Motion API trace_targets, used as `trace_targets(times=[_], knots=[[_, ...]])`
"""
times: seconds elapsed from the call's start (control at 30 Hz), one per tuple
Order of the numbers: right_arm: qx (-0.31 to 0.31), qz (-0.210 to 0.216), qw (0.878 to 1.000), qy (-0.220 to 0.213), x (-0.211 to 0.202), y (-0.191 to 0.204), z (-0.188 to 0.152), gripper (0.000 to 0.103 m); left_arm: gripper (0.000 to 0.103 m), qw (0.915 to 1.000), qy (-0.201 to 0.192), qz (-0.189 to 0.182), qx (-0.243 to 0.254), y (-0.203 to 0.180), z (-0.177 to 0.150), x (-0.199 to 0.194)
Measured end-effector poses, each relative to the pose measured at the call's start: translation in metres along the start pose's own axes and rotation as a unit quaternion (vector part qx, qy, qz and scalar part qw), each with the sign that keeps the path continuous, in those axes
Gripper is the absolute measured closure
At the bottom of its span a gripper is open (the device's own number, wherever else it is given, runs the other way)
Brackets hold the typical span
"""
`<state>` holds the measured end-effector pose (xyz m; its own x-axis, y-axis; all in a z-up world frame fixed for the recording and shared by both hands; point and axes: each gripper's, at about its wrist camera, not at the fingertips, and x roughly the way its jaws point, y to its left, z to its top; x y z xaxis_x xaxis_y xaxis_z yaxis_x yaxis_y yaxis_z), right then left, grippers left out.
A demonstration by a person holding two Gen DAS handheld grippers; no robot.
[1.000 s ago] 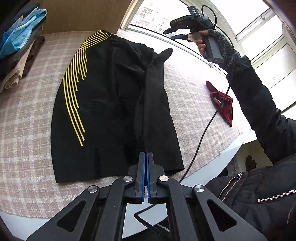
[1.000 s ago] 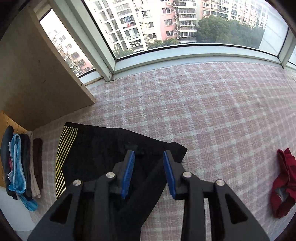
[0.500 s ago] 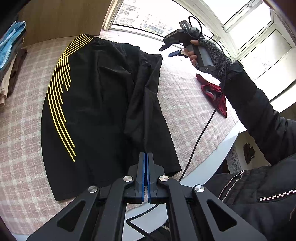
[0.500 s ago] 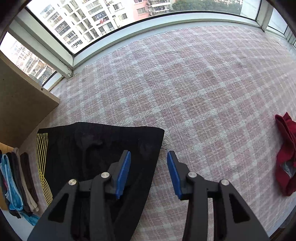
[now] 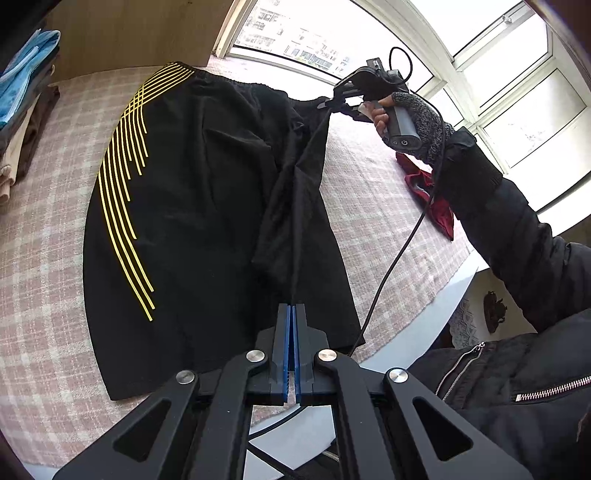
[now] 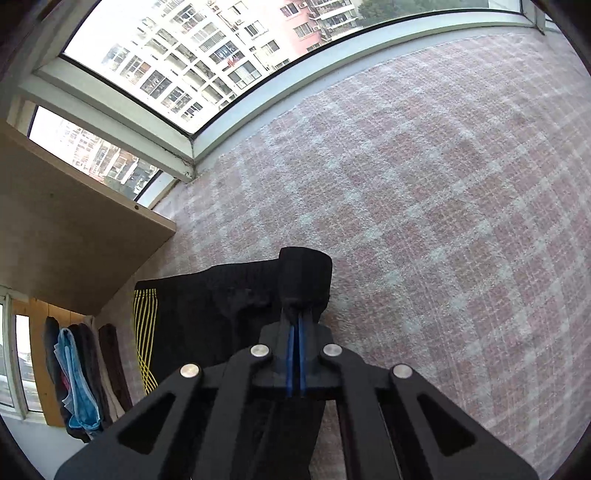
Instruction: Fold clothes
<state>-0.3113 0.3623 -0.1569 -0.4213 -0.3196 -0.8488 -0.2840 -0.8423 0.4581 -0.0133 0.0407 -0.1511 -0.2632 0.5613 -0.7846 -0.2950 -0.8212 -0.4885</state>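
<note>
Black shorts with yellow stripes point(image 5: 192, 206) lie spread on the pink checked cloth point(image 5: 33, 258). My left gripper point(image 5: 294, 314) is shut on the near hem of the folded right leg. My right gripper point(image 6: 296, 325) is shut on the shorts' waistband corner point(image 6: 304, 273) and lifts it off the cloth; it also shows in the left wrist view point(image 5: 332, 105). The fabric edge runs taut between the two grippers. The striped side point(image 6: 146, 332) still lies flat.
A stack of folded clothes point(image 5: 22, 96) sits at the far left by a wooden panel point(image 5: 129, 33). A red garment point(image 5: 428, 192) lies on the cloth to the right. The table's front edge point(image 5: 424, 314) is close. Windows run along the back.
My right gripper, open above the waistband before, has dropped onto the waistband corner, shut on it and raised it. My left gripper has stayed shut on the hem.
</note>
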Motion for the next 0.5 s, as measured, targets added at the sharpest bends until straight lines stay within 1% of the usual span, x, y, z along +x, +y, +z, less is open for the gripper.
trace_targets(times=[0.1, 0.2, 0.3, 0.37, 0.43, 0.5], knots=[[-0.046, 0.033, 0.998, -0.013, -0.017, 0.056, 0.002, 0.102, 0.102, 0.9997, -0.018, 0.004, -0.017, 0.013, -0.001, -0.013], [-0.1, 0.051, 0.994, -0.011, -0.013, 0.122, 0.002, 0.102, 0.102, 0.9984, -0.038, 0.014, -0.039, 0.032, -0.007, -0.03], [-0.159, 0.032, 0.987, -0.008, 0.011, 0.182, -0.007, 0.102, 0.102, 0.9958, -0.05, 0.034, -0.069, 0.056, -0.018, -0.041], [-0.193, 0.009, 0.981, 0.0, 0.039, 0.214, -0.016, 0.102, 0.102, 0.993, -0.053, 0.045, -0.095, 0.075, -0.026, -0.044], [-0.217, -0.01, 0.976, 0.016, 0.072, 0.238, -0.025, 0.102, 0.102, 0.9898, -0.054, 0.053, -0.121, 0.095, -0.035, -0.044], [-0.23, -0.027, 0.972, 0.029, 0.102, 0.253, -0.031, 0.102, 0.102, 0.9868, -0.051, 0.056, -0.143, 0.112, -0.043, -0.039]])
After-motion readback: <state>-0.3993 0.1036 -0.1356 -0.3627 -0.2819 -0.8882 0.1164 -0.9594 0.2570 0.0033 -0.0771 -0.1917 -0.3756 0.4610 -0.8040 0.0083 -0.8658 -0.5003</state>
